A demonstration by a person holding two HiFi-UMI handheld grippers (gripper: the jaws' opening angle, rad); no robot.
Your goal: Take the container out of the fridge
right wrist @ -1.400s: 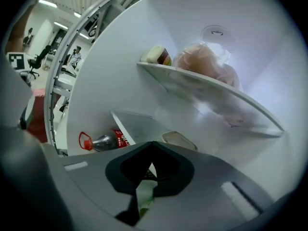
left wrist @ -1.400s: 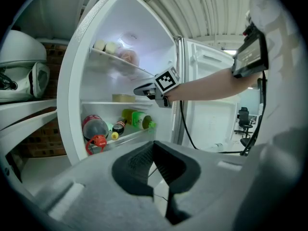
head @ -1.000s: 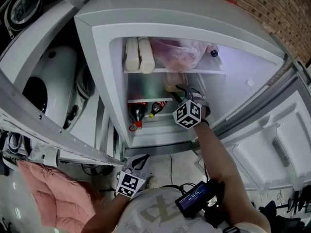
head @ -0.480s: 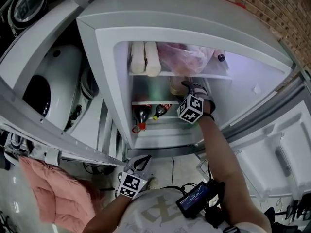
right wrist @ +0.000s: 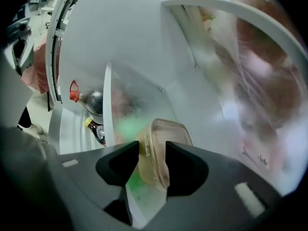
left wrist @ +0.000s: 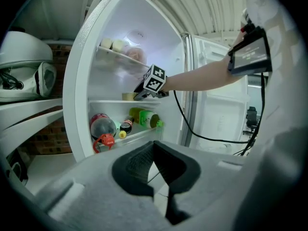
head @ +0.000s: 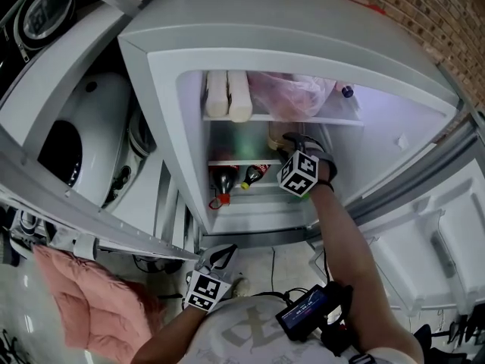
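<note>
A clear plastic container (right wrist: 161, 148) with a lid and brownish contents stands on the fridge's middle glass shelf (right wrist: 107, 109); the head view shows the container (head: 278, 136) just past my right gripper (head: 292, 139). In the right gripper view my right gripper (right wrist: 152, 146) has the container's near edge between its jaws, which are closing, and both pads touch it. From the left gripper view the container (left wrist: 128, 96) sits under the right gripper's marker cube (left wrist: 155, 78). My left gripper (head: 220, 255) hangs low outside the fridge, and its jaws (left wrist: 154, 146) are shut on nothing.
A cola bottle (head: 220, 180), a small sauce bottle (head: 254, 174) and a green bottle (left wrist: 144, 118) lie on the lowest shelf. A pink bag (head: 292, 93) and white rolls (head: 227, 95) fill the top shelf. The open fridge door (head: 424, 226) is at right. A washing machine (head: 76, 135) stands at left.
My right gripper has reached a little deeper onto the middle shelf, up to the container. The left gripper has stayed low in front of the fridge.
</note>
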